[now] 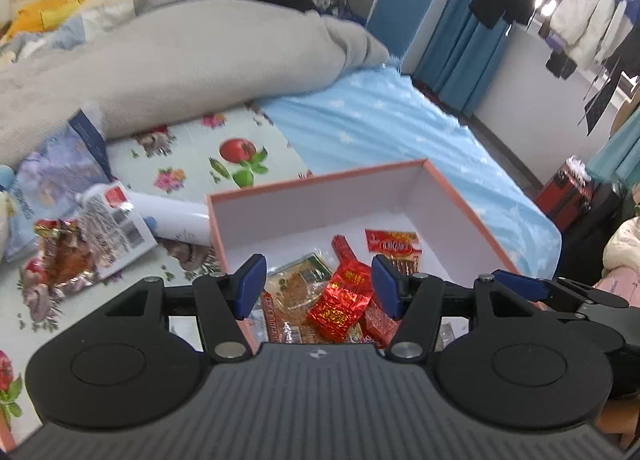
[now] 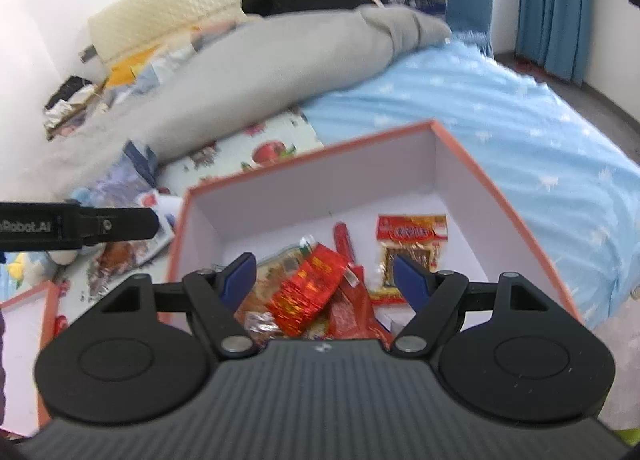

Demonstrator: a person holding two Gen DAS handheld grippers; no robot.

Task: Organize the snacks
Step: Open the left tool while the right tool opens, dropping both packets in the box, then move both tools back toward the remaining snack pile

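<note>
Jaws parted and empty on both tools: the left gripper (image 1: 318,286) and the right gripper (image 2: 324,282) hang above an open pink-edged box (image 1: 320,184) on a bed, blue pads standing well apart with nothing between them. At far left on the flowered mat (image 1: 192,164) lie items outside the box: a pale blue printed bag (image 1: 52,180), a red-and-brown snack packet (image 1: 60,256) resting against a white pack with a printed label (image 1: 116,220), and a white tube (image 1: 172,218) touching the box's left wall. Inside the box, snacks are piled toward the near side: a clear packet of tan biscuits (image 1: 298,282) at left, a crinkled red foil packet (image 1: 340,300) over the middle, a narrow red stick-shaped packet (image 1: 344,246) behind it, and a red-topped packet of dark strips (image 1: 394,244) lying apart at right; the far half of the box floor is bare. A grey quilt (image 1: 180,56) is heaped behind the mat, and a light blue starred sheet (image 1: 400,132) covers the bed to the right. In the right wrist view, the left tool's black arm crosses the left edge, with the corner of a second pink-edged box (image 2: 28,300) below it.
</note>
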